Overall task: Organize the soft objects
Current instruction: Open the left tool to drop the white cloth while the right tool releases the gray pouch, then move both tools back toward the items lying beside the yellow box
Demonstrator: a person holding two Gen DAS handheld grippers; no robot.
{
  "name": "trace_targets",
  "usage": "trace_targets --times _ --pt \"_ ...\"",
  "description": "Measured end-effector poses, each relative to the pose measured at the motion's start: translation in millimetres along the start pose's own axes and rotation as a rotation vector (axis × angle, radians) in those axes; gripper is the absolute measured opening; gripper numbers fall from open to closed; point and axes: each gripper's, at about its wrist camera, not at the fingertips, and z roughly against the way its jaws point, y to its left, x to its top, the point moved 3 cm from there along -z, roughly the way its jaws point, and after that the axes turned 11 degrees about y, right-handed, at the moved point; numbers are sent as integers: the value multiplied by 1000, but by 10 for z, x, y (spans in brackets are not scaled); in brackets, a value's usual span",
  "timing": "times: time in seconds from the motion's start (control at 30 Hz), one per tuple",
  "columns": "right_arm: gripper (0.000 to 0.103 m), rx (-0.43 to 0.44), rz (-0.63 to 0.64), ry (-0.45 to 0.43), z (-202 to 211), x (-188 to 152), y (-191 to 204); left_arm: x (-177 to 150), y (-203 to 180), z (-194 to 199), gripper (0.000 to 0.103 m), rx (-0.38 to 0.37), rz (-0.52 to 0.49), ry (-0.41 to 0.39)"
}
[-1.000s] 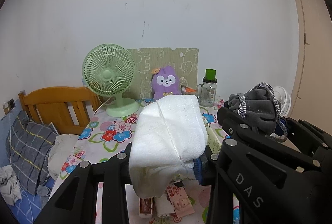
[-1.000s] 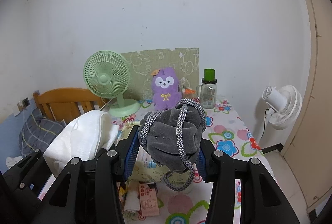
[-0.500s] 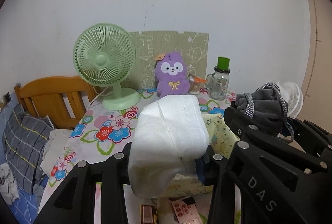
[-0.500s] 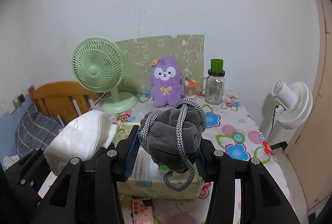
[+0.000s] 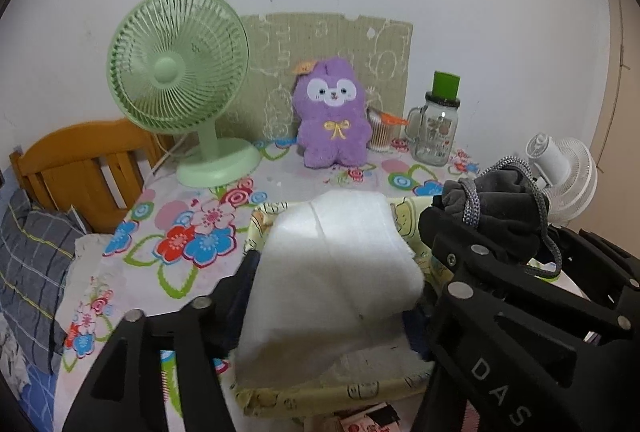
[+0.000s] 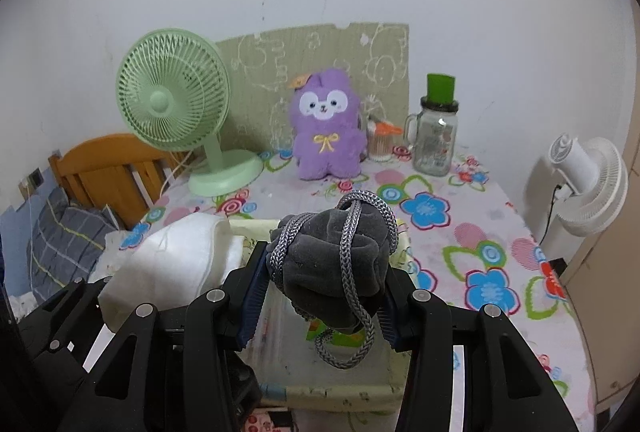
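Observation:
My left gripper [image 5: 332, 296] is shut on a folded white cloth [image 5: 336, 272] and holds it over a yellow fabric storage box [image 5: 320, 392] on the flowered table. My right gripper [image 6: 324, 296] is shut on a grey velvet pouch [image 6: 336, 260] wrapped in a braided grey cord, also above the box [image 6: 340, 384]. The pouch shows at the right of the left wrist view [image 5: 504, 220]; the white cloth shows at the left of the right wrist view [image 6: 176, 264]. A purple plush bunny [image 6: 324, 131] sits at the back of the table.
A green desk fan [image 6: 176, 111] stands back left, a glass jar with a green lid [image 6: 436, 135] back right, with a cotton swab holder [image 6: 380, 143] beside the plush. A white floor fan [image 6: 588, 183] stands off the table's right edge. A wooden bed frame [image 6: 108, 167] is left.
Both grippers have moved forward and down toward the table with their loads, so the yellow box now lies directly beneath them. Both grips are unchanged.

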Motion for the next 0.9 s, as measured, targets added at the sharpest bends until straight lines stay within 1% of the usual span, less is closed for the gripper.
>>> trace_targets --times 0.07,0.1,0.17,0.2,0.23,0.27,0.33,0.4,0.57,0.9 --pt "52 10 5 6 -78 -1 -3 -2 28 -94 84 4 23 16" --pt "54 21 5 12 -123 -4 -3 -3 37 -133 87 2 30 25" --pt "65 46 2 24 -198 -6 -8 -18 48 -184 92 -11 29 35" --pt "75 54 -4 29 -231 -14 -13 -13 43 -193 93 -8 26 34" --pt "78 52 -9 24 -245 -21 -20 -18 34 -203 99 -2 19 33" --pt "78 47 -12 18 -252 -26 -26 -24 26 -209 103 -9 16 36" --pt "85 33 -12 16 -272 -29 -32 -28 25 -225 103 -15 12 40" --pt "87 16 -6 16 -278 -32 -33 -27 20 -234 103 -8 10 42" --pt "87 8 0 23 -250 -36 -47 -30 15 -200 103 -13 6 48" --pt "88 -3 7 -2 65 -96 -1 -80 -8 91 103 7 -4 20"
